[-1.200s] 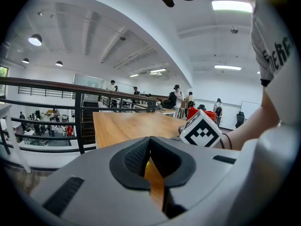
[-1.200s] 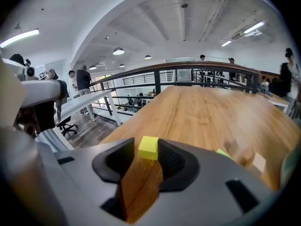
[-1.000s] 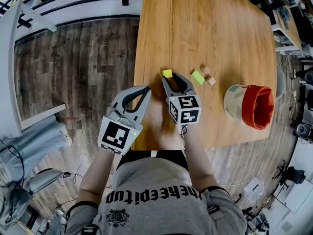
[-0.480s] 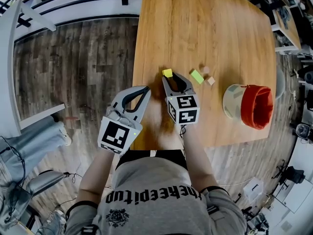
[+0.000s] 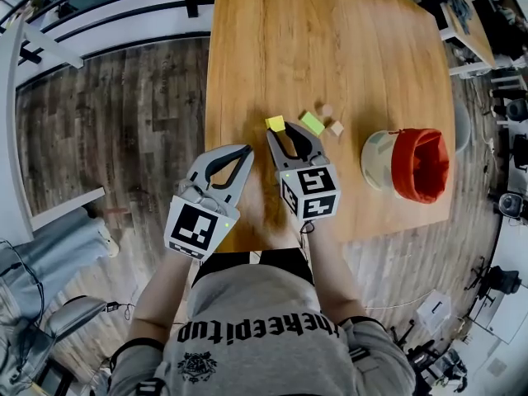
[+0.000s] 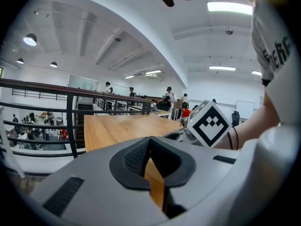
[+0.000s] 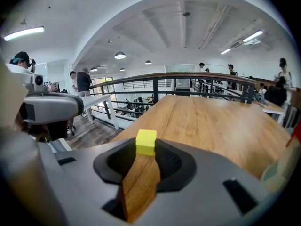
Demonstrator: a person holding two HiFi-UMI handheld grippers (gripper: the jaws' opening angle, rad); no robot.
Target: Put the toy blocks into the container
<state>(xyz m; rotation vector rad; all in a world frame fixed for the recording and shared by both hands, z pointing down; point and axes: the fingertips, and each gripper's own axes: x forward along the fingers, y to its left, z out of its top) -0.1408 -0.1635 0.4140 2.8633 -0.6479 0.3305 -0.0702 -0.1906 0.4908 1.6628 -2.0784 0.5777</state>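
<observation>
My right gripper (image 5: 278, 132) (image 7: 146, 149) is shut on a small yellow block (image 5: 275, 124) (image 7: 146, 141); its jaws have just been closing, and the block sits between their tips just above the table. A green block (image 5: 312, 123) and two small tan blocks (image 5: 327, 110) (image 5: 336, 128) lie to its right. The container (image 5: 412, 165), beige with a red lining, stands further right. My left gripper (image 5: 247, 149) (image 6: 149, 142) is shut on nothing, hanging at the table's near left edge.
The wooden table (image 5: 330, 40) stretches far ahead of the blocks. Its left edge drops to a dark plank floor (image 5: 124, 114). A railing (image 7: 188, 79) and people stand in the distance beyond the table.
My right gripper's jaws have drawn in on the yellow block and it has risen a little with the block. The left gripper has shifted slightly and stays shut.
</observation>
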